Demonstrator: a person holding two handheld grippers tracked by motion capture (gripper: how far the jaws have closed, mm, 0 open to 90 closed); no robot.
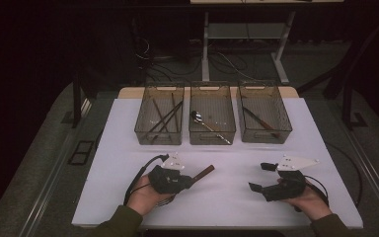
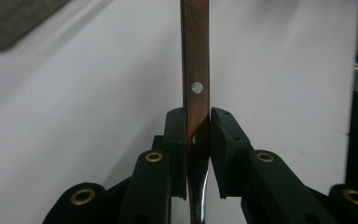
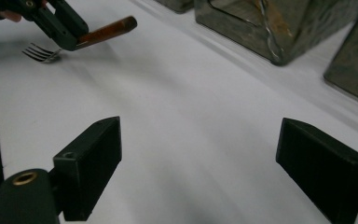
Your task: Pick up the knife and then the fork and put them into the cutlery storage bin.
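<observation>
The left gripper (image 2: 198, 135) clamps a wooden-handled fork (image 2: 195, 70) near the table's (image 1: 227, 197) left, while the right gripper (image 3: 200, 158) gapes wide, holding nothing; no writing is readable.

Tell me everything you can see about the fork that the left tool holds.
The fork has a reddish-brown, wood-like handle with pale round rivets and a shiny metal neck and tines. The left tool is shut on the handle near the neck. The handle end points up and away toward the baskets, and the tines sit low over the white table; whether they touch it is unclear.
</observation>
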